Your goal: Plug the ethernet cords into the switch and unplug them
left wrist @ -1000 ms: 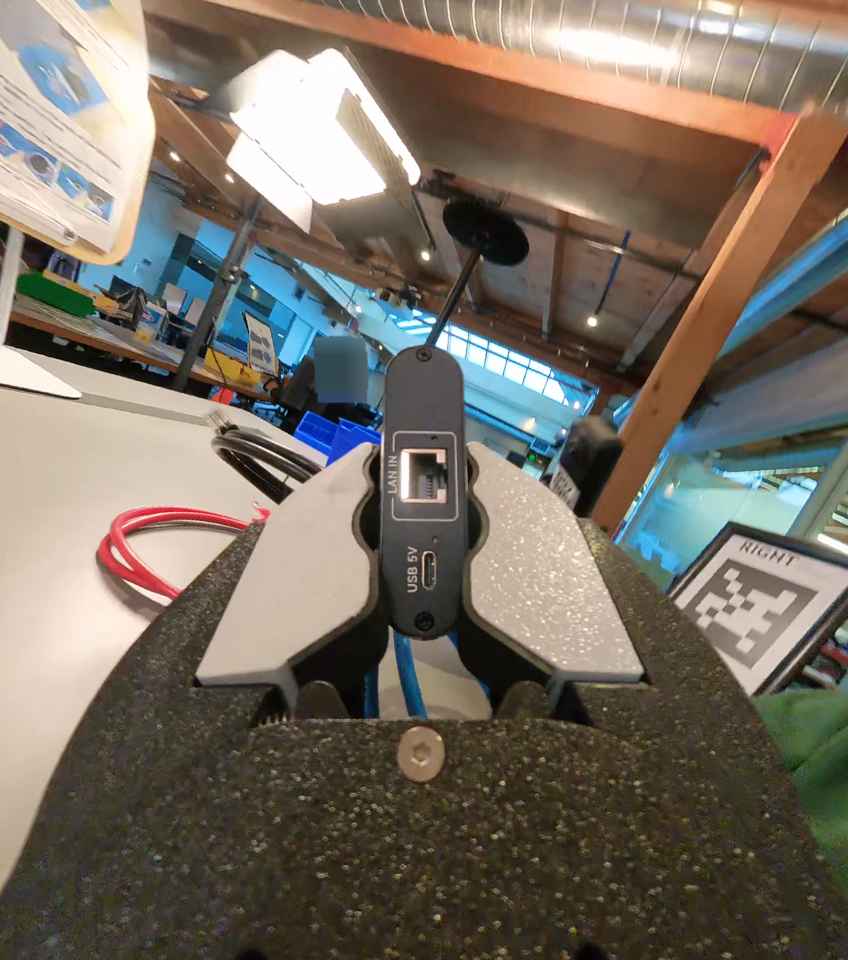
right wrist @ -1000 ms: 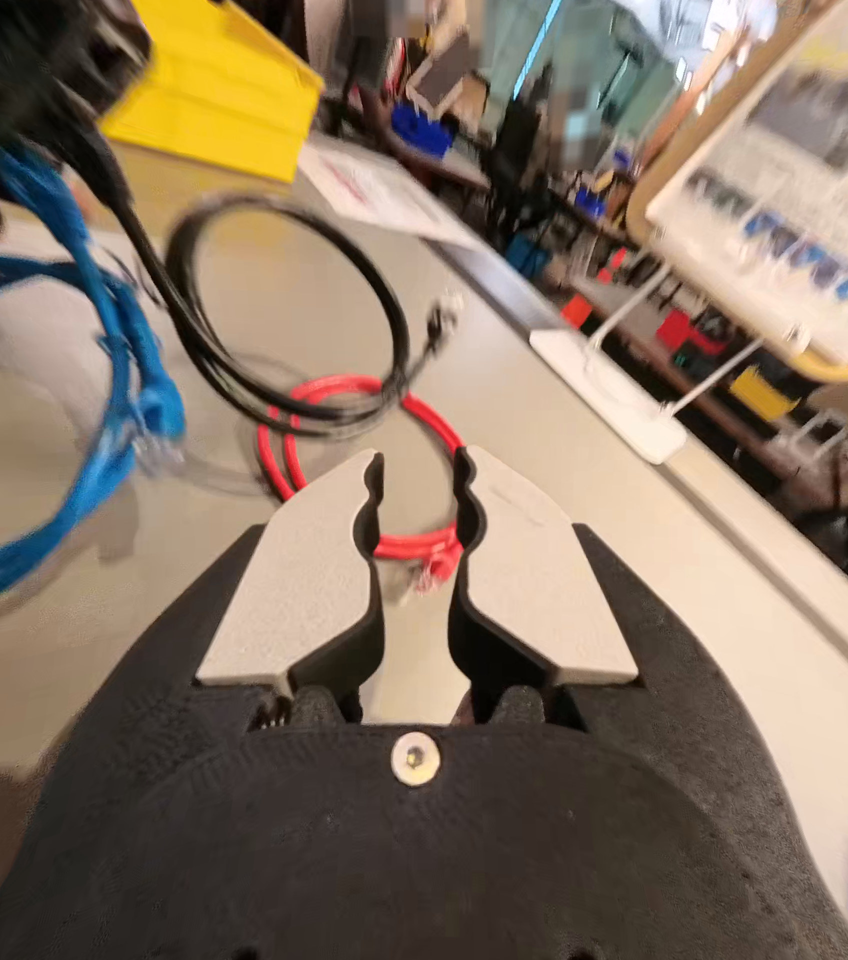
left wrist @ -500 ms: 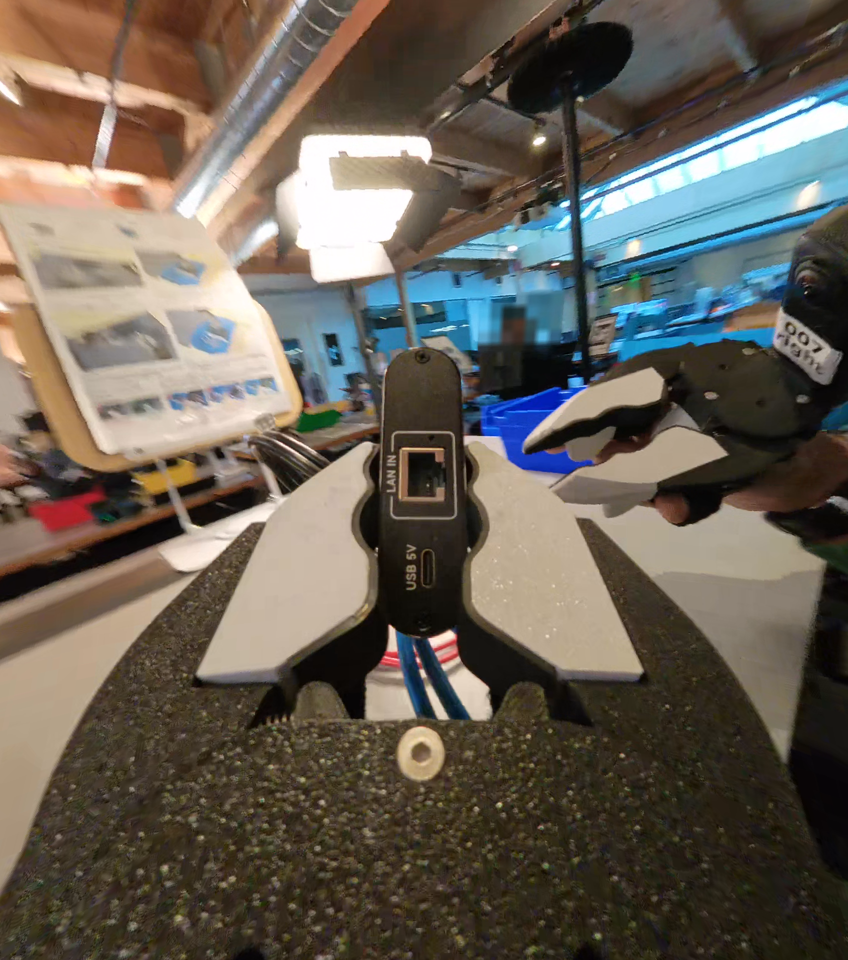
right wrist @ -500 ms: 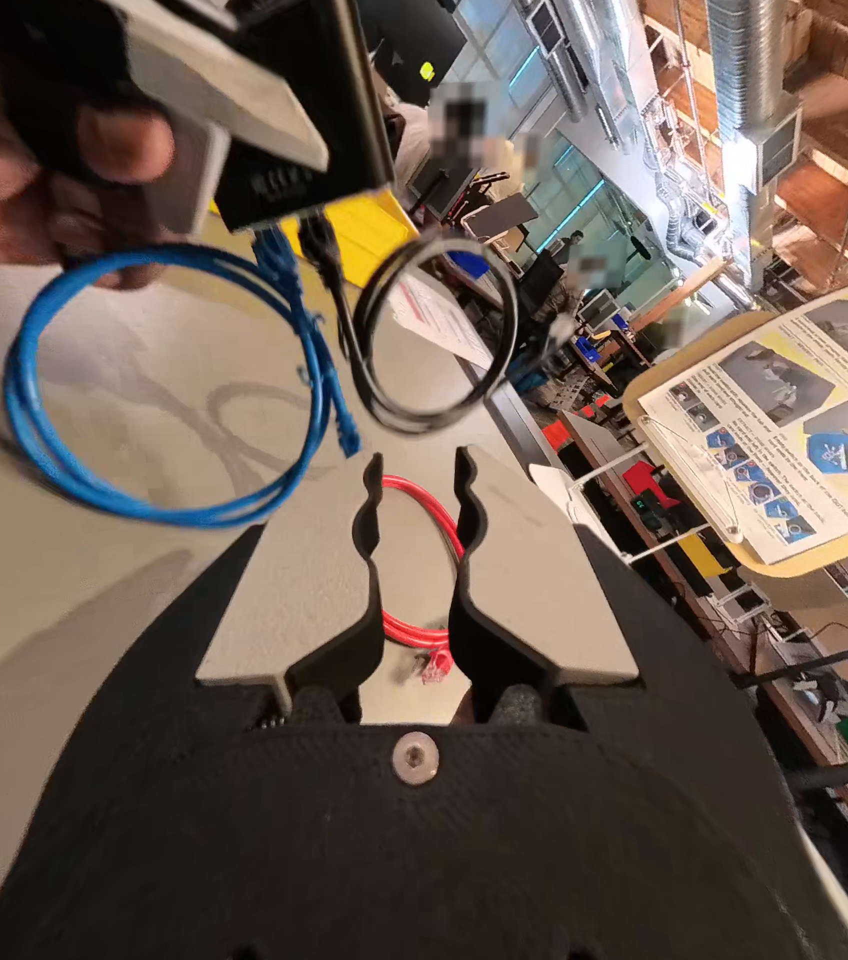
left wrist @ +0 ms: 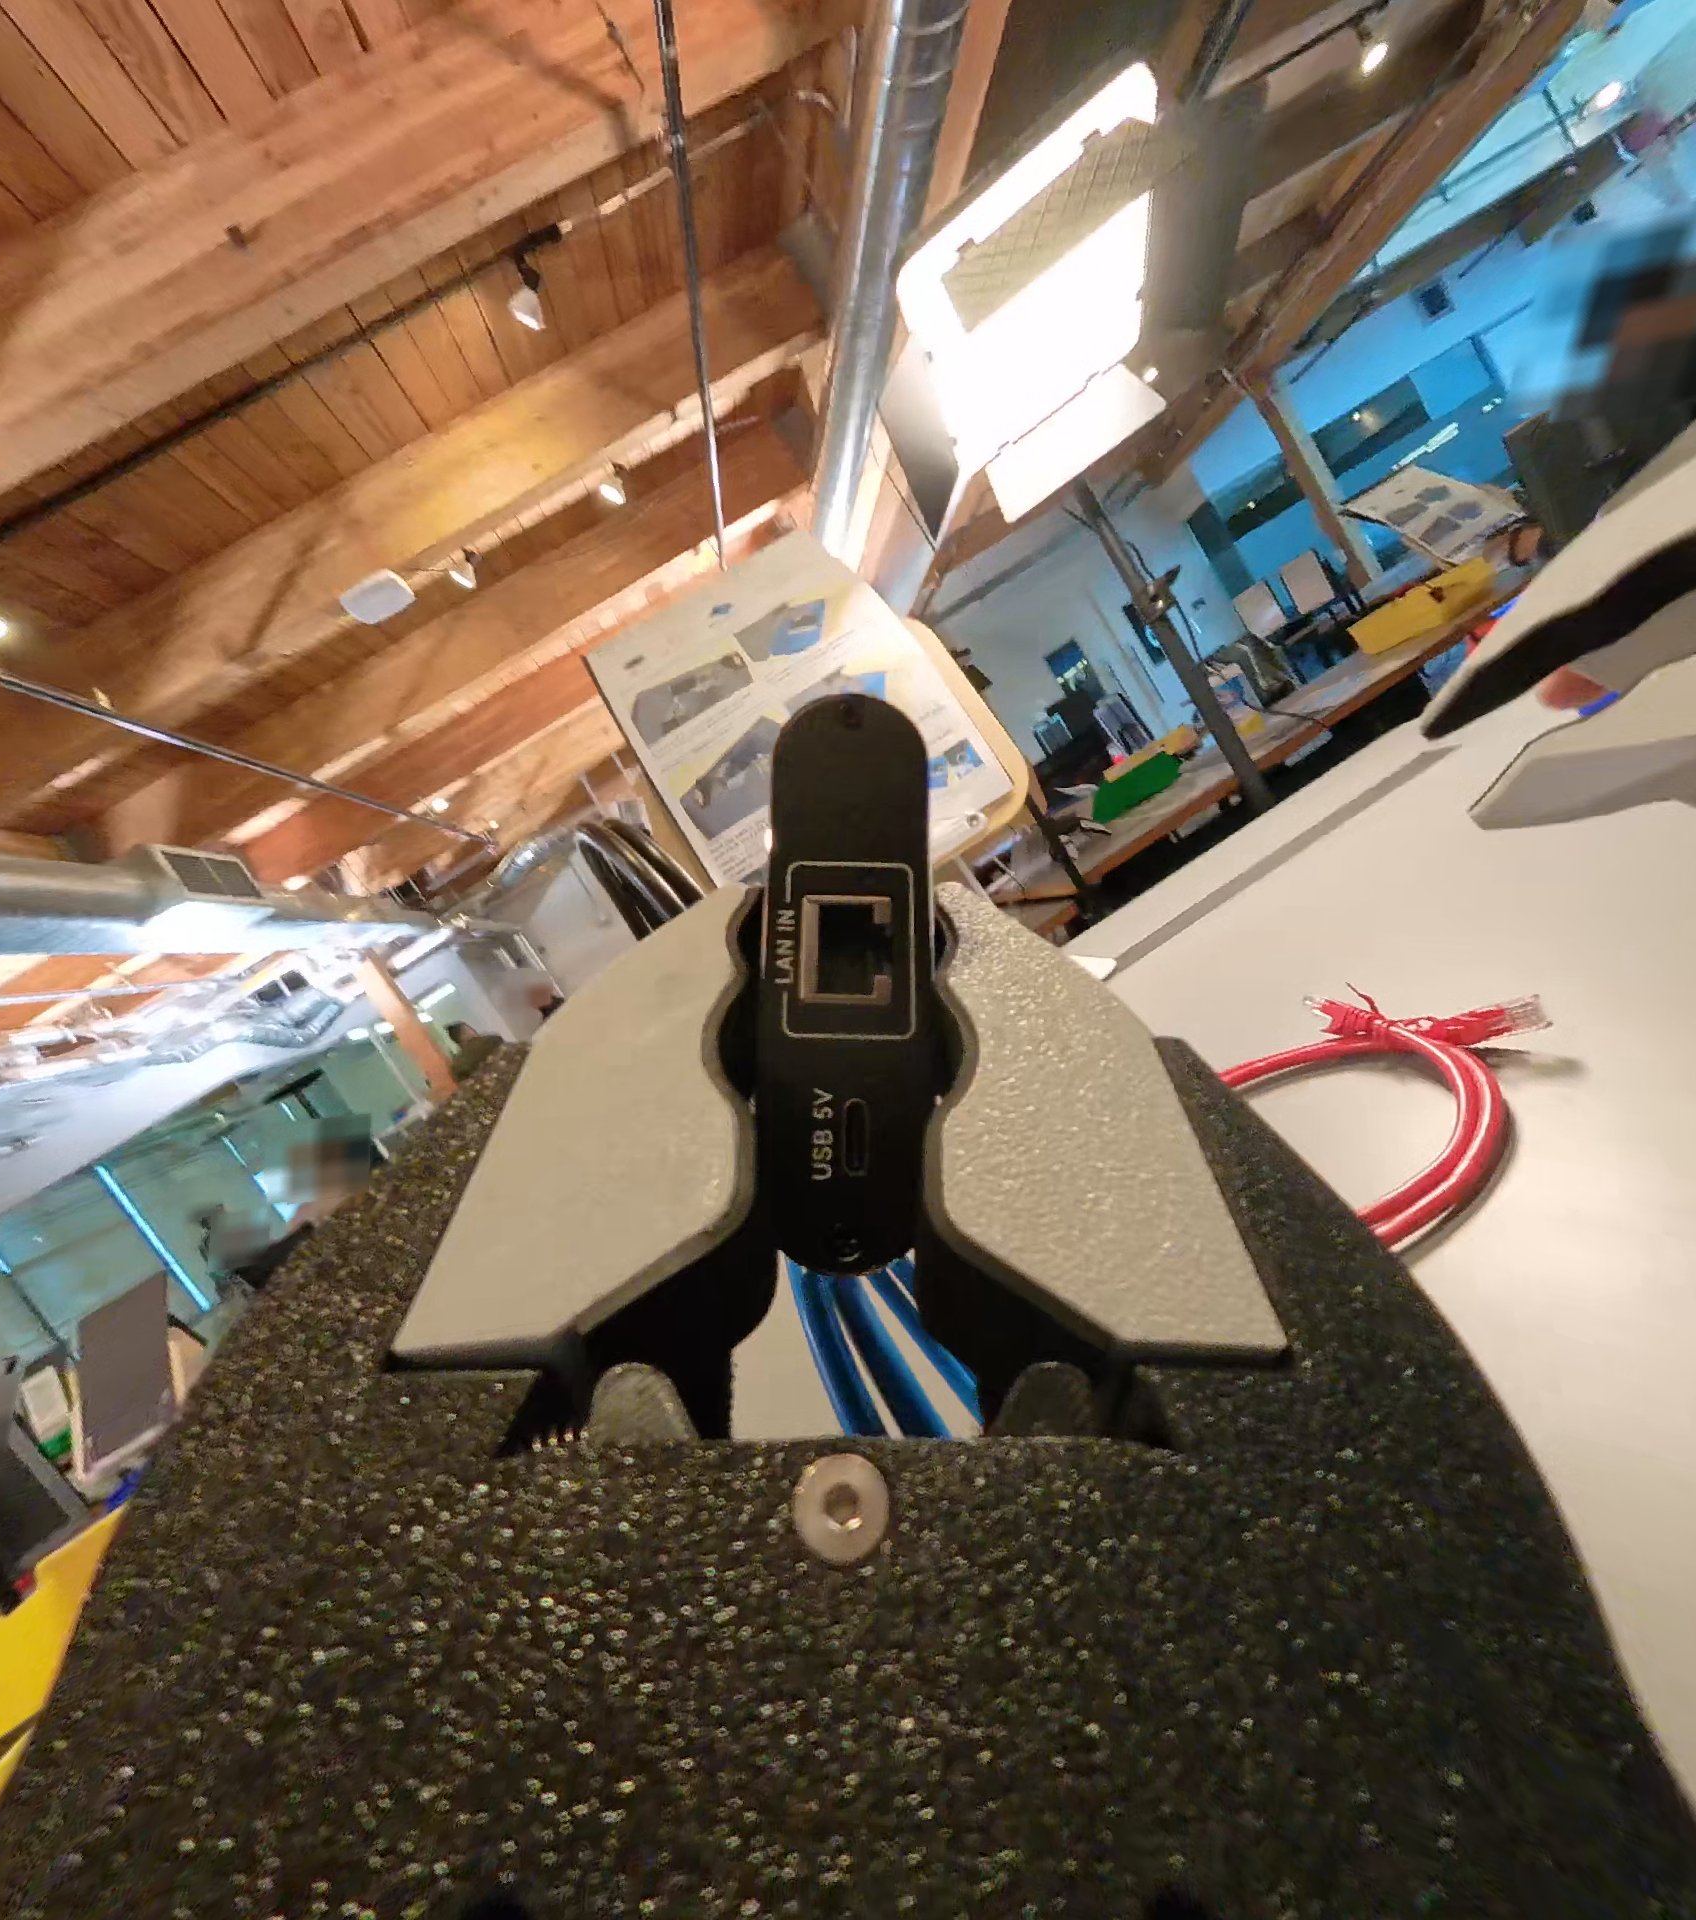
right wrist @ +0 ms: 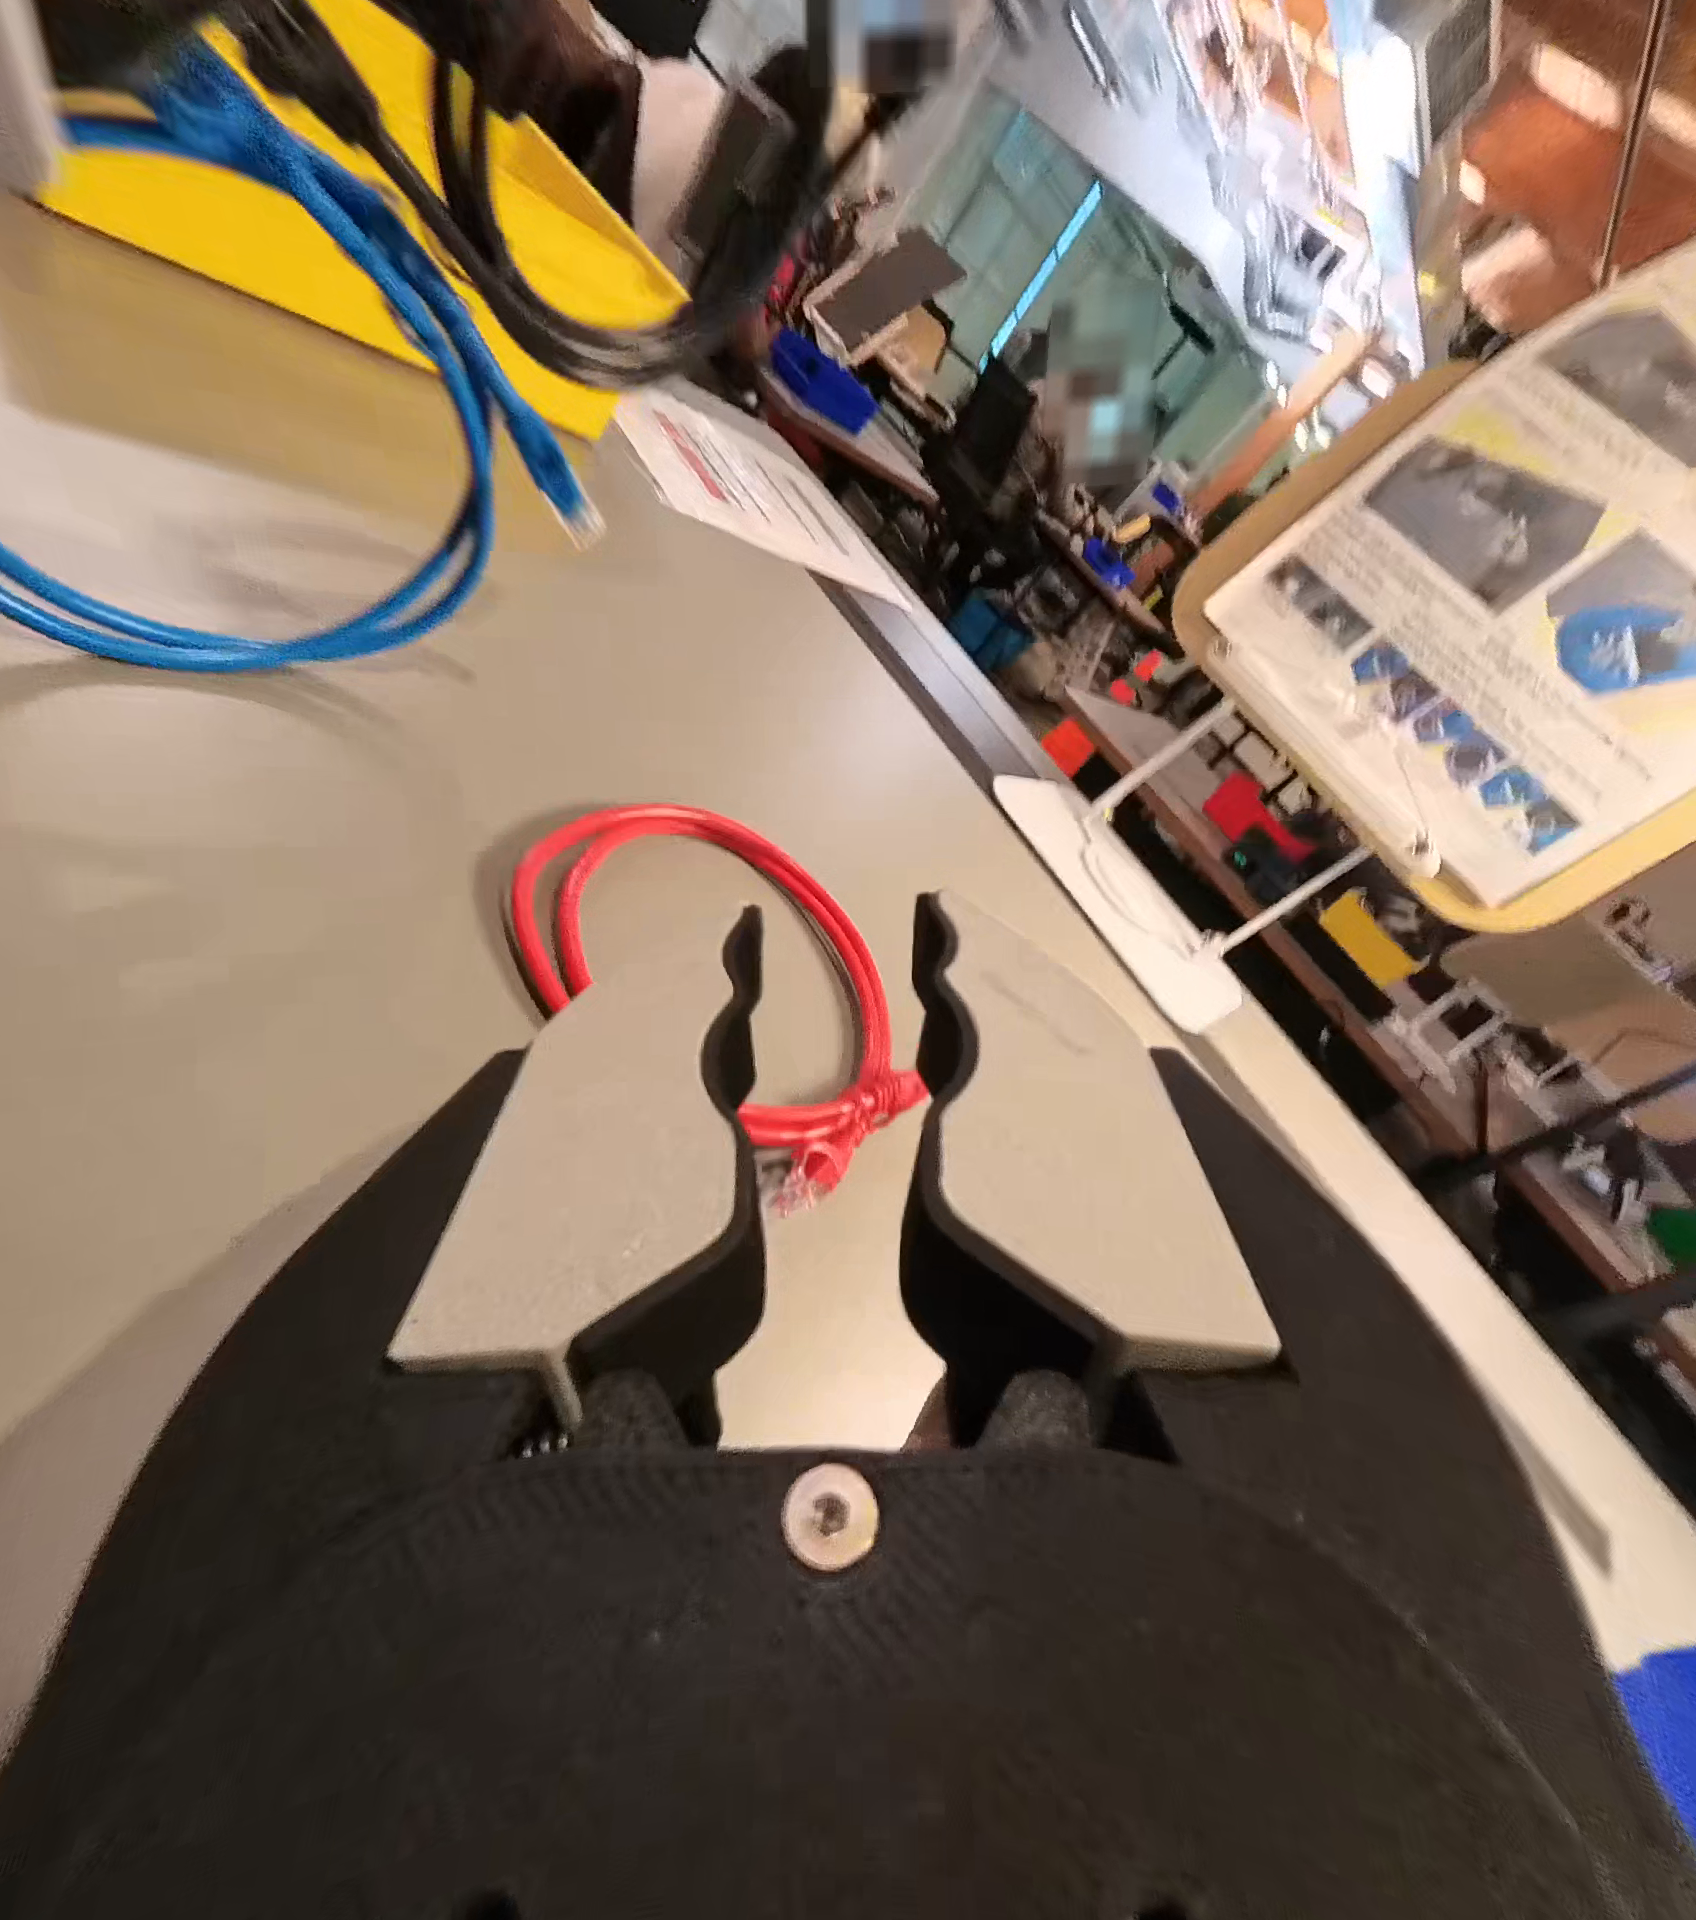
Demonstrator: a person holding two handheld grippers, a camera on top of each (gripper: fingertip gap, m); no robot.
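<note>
Lowered toward the red cord [right wrist: 854, 997], right claw [right wrist: 833, 920] gapes empty; left claw [left wrist: 849, 925] stays clamped on the switch [left wrist: 849, 997].

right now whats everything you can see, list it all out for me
switch: one, black, upright between the left claw's fingers, port end facing the camera
blue ethernet cord: one, blue, looped, hanging in the air by the switch, one plug dangling free
black cable: one, black, hanging beside the blue cord
red ethernet cord: one, red, coiled flat on the table, ahead of the right claw
table: one, grey
instruction board on a white stand: one, pale, at the table's far edge
paper sheet: one, white, on the table
yellow bin: one, far side
left claw: one, shut on the switch
right claw: one, open, empty
</note>
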